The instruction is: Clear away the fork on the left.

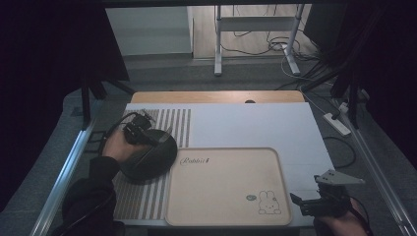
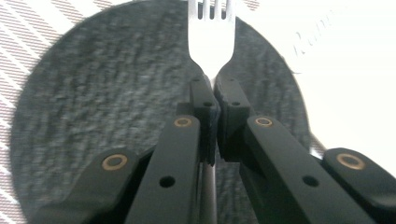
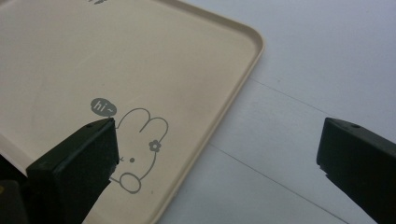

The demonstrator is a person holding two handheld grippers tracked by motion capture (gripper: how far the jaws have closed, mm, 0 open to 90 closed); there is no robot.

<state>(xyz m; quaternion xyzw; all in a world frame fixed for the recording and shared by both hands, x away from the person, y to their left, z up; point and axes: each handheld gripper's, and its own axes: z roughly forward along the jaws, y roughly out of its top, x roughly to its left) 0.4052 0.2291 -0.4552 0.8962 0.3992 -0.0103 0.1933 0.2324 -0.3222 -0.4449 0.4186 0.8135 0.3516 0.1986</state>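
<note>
Fork (image 2: 211, 35) is sitting clamped in the left gripper (image 2: 212, 86), tines pointing away over the dark plate (image 1: 147, 157); the tray (image 1: 226, 216) is lying right. Right gripper (image 3: 217, 140) is waiting open.

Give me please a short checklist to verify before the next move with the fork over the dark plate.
1. Grip: the left gripper is shut on the fork at its neck: ok.
2. Fork position: its head is above the dark plate: ok.
3. Fork touching the plate: cannot tell.
4. Tray: bare inside, beside the plate: ok.
5. Right gripper: jaws wide apart with nothing between them, at the tray's near right corner, away from the fork: ok.
</note>
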